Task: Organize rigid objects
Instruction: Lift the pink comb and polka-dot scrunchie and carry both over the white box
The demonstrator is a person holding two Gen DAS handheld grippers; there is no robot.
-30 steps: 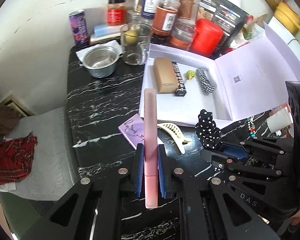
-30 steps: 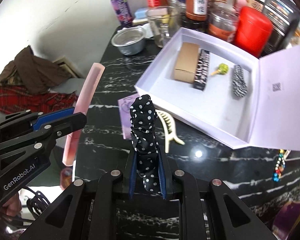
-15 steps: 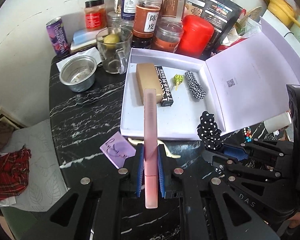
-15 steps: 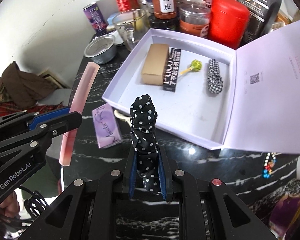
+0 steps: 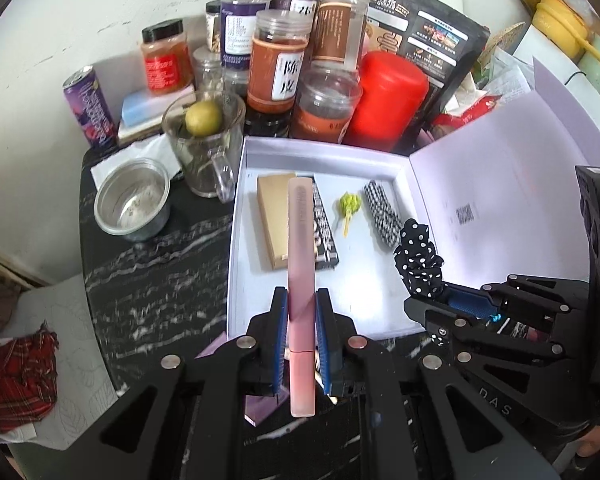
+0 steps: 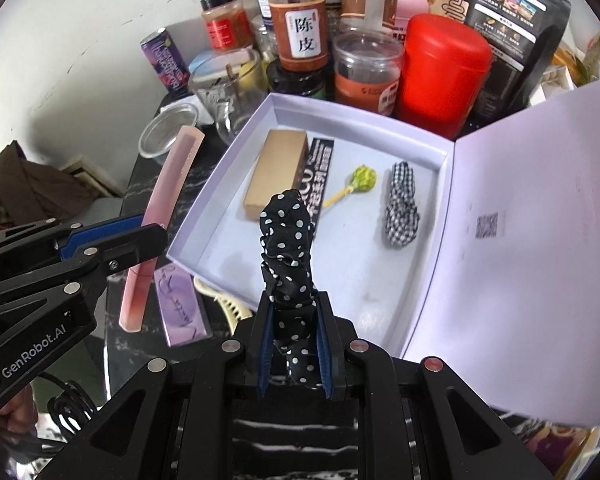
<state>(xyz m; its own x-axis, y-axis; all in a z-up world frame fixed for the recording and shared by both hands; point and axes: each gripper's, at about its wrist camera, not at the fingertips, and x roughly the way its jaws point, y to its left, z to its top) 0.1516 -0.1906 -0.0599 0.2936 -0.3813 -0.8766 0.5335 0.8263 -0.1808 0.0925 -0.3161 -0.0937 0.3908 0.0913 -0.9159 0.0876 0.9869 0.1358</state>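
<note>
My left gripper [image 5: 301,306] is shut on a long pink comb [image 5: 300,256] that juts forward over the near edge of the open white box [image 5: 236,240]. In the right wrist view the same comb [image 6: 168,204] hangs left of the box [image 6: 216,208]. My right gripper [image 6: 293,308] is shut on a black polka-dot scrunchie [image 6: 286,240], held above the box's near part; the scrunchie [image 5: 418,258] also shows in the left wrist view. Inside the box lie a tan carton [image 6: 276,172], a black printed carton [image 6: 320,176], a green-headed pick [image 6: 362,180] and a checked scrunchie [image 6: 400,204].
Jars [image 5: 278,64], a red canister [image 5: 388,100], a glass mug [image 5: 204,140], a steel bowl [image 5: 132,202] and a purple can [image 5: 90,106] crowd the back of the black marble table [image 5: 152,280]. A lilac card [image 6: 180,304] and cream hair claw [image 6: 228,308] lie before the box. The raised lid [image 6: 532,248] stands right.
Both grippers have moved forward toward the box, which now sits nearer and lower in both views. The comb and the polka-dot scrunchie now reach over the box's near edge. Both grips are unchanged.
</note>
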